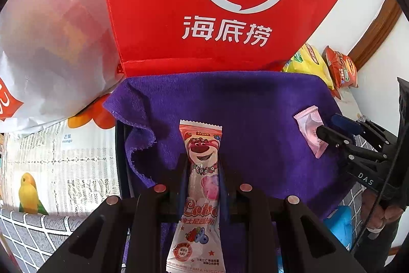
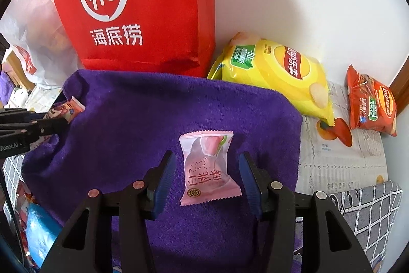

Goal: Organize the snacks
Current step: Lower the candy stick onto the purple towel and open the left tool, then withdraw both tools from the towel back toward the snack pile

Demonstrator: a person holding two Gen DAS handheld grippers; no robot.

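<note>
Bear-print snack stick (image 1: 202,186) was clamped by left gripper (image 1: 202,170), seemingly for placing; right gripper (image 2: 207,181) stood open around peach candy (image 2: 208,168), laid on purple towel (image 2: 143,114).

fuzzy purple cloth towel (image 2: 153,106), glossy plastic pink sweet wrapper (image 2: 208,168), shiny yellow crisp bag (image 2: 276,73)
</note>
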